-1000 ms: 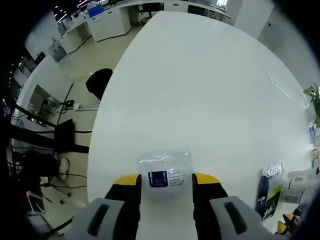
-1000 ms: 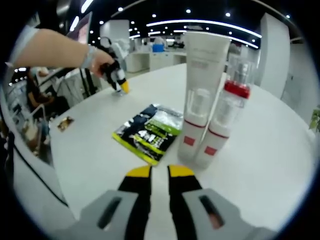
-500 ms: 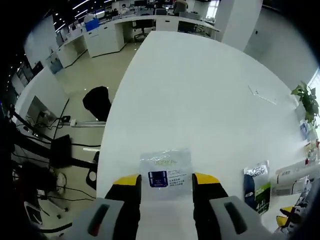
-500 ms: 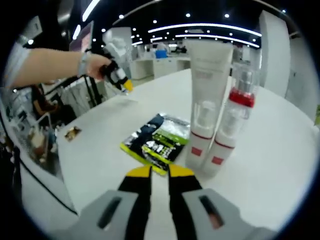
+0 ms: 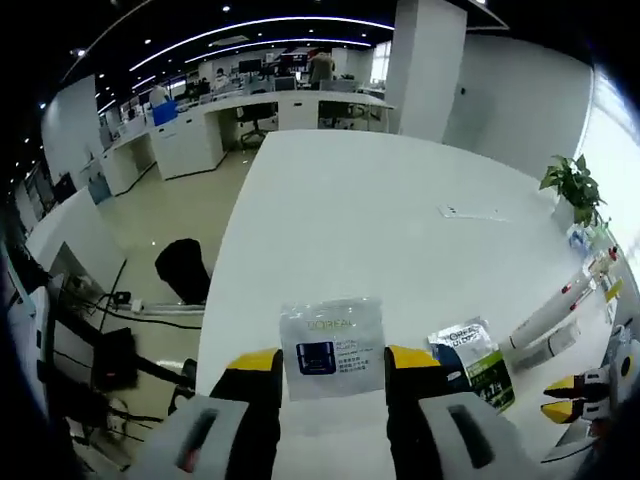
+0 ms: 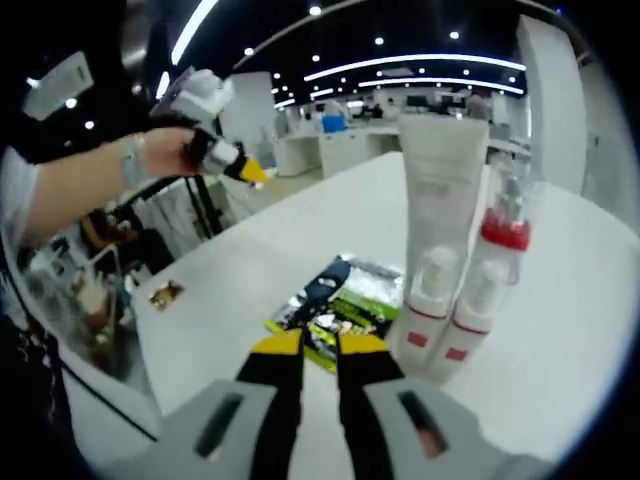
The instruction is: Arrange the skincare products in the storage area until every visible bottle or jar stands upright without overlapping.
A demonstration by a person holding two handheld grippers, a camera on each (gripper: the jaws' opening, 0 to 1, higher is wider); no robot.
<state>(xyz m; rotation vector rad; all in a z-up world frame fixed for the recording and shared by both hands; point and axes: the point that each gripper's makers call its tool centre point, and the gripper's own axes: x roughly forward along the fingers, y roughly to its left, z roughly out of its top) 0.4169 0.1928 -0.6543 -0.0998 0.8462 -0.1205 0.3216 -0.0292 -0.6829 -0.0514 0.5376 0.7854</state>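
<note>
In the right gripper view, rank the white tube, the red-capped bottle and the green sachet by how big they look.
1. white tube
2. red-capped bottle, beside it and shorter
3. green sachet, lying flat, foreshortened, so its rank is unsure

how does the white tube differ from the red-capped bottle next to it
The white tube is taller and opaque white with a flat top; the red-capped bottle is shorter, with a clear top above a red band. In the right gripper view the tube stands upright, while the bottle leans against it. Both carry red labels near the base and stand on the white table.
</note>
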